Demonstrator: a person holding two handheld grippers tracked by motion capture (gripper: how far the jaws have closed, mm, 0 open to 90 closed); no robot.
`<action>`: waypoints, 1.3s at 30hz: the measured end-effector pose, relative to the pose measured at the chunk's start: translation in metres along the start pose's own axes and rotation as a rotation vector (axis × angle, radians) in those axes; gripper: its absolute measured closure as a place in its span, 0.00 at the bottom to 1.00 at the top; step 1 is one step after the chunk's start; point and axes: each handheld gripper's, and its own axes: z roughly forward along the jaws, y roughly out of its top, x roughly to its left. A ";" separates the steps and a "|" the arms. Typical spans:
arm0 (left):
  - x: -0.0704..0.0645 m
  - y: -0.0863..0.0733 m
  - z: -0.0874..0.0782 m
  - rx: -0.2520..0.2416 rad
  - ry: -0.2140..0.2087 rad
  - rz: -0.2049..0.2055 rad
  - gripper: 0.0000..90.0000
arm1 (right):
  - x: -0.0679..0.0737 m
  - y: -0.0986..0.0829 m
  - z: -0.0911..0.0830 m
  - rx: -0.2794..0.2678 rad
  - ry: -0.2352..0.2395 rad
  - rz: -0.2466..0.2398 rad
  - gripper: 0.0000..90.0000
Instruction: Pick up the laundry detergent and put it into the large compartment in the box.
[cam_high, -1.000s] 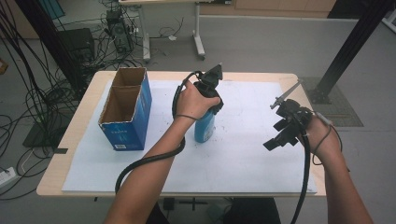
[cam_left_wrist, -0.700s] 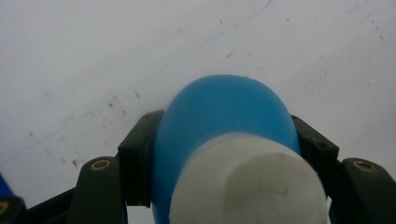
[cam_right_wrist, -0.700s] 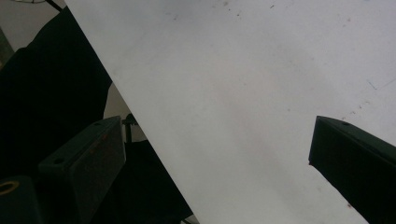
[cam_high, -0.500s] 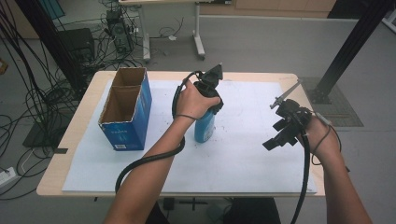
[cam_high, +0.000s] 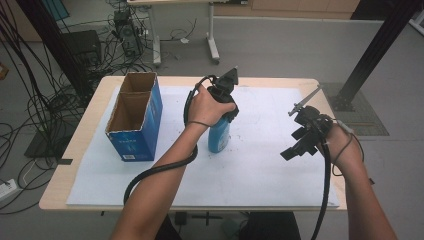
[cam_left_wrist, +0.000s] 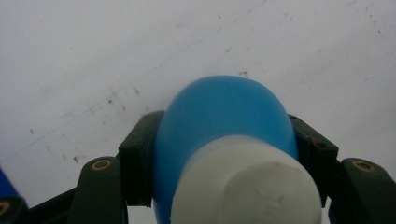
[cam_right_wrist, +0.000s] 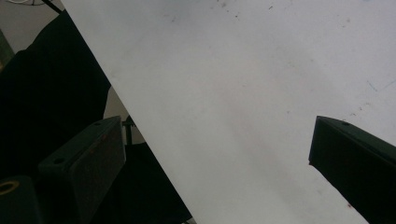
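A blue bottle (cam_high: 218, 137) with a white cap stands upright on the white sheet near the table's middle. My left gripper (cam_high: 220, 116) comes down on it from above and is shut on its upper part. In the left gripper view the bottle (cam_left_wrist: 224, 121) sits between both black jaws, its white cap (cam_left_wrist: 247, 184) nearest the camera. My right gripper (cam_high: 295, 147) hovers over the right side of the sheet, open, with nothing between its jaws. In the right gripper view the right gripper (cam_right_wrist: 217, 158) has its jaws far apart over the sheet's front edge.
An open blue cardboard box (cam_high: 134, 117) with two compartments stands at the left of the table (cam_high: 80, 137). The white sheet (cam_high: 260, 170) covers most of the tabletop. Cables trail from both grippers toward the front edge.
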 end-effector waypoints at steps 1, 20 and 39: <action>0.000 0.001 -0.004 -0.005 -0.004 0.003 0.42 | 0.000 0.000 0.000 0.000 0.002 0.005 0.04; -0.003 0.015 -0.110 -0.075 -0.009 0.045 0.42 | 0.011 0.003 -0.008 -0.010 -0.017 -0.014 0.04; -0.010 0.026 -0.189 -0.107 -0.045 0.073 0.42 | 0.015 0.005 -0.014 -0.028 -0.020 -0.024 0.04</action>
